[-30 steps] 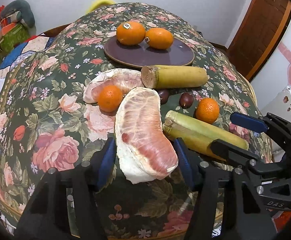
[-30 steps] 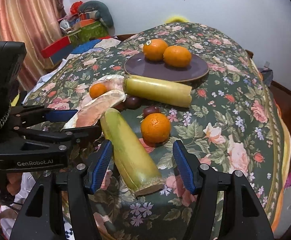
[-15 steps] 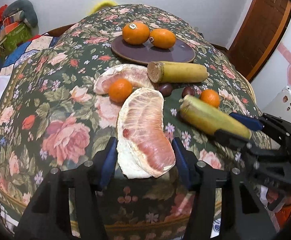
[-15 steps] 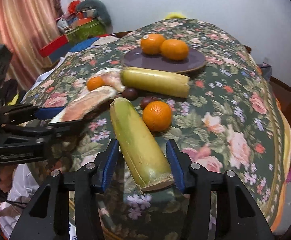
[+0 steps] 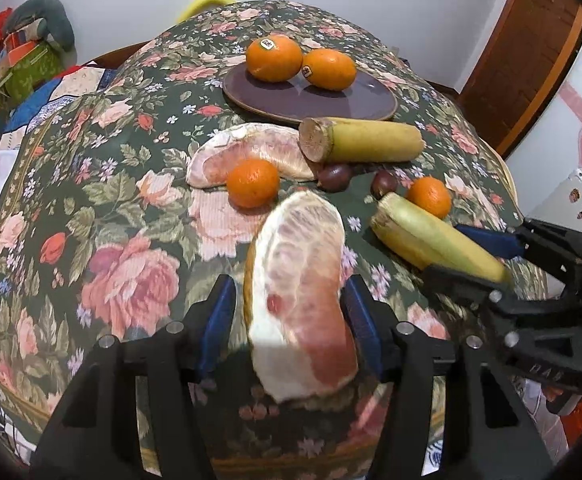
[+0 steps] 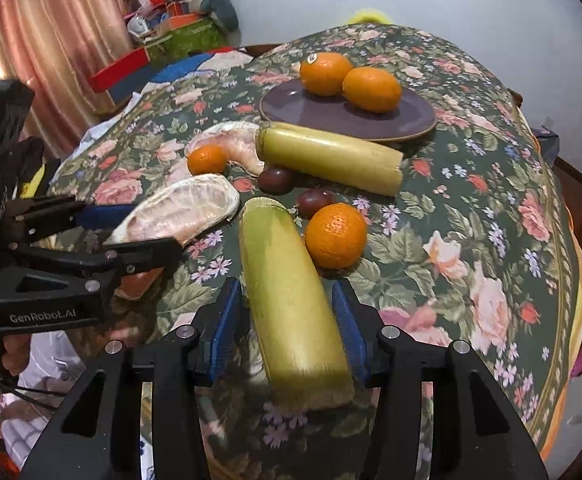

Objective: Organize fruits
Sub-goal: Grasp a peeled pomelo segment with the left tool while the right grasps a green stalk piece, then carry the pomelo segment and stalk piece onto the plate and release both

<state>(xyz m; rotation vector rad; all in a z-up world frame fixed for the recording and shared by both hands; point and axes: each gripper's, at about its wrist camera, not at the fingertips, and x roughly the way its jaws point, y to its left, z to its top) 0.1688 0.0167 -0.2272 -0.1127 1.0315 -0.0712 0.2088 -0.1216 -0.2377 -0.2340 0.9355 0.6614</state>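
The left gripper has its blue pads on either flank of a peeled pomelo segment, grasping it at 6 o'clock in the left wrist view; the segment is tilted up on its edge above the floral tablecloth. The right gripper clamps the near end of a yellow-green sugarcane piece, which runs from 6 o'clock toward the middle of the right wrist view. A small orange lies just beside that cane at its 2 o'clock side, touching or nearly so.

Toward 12 o'clock sits a dark purple plate carrying two large oranges, each stickered and touching the other. Just in front of the plate lies a second sugarcane piece, crosswise. At its 9 o'clock end rests another pomelo segment with a small orange against it. Two dark round fruits lie between the cane pieces.
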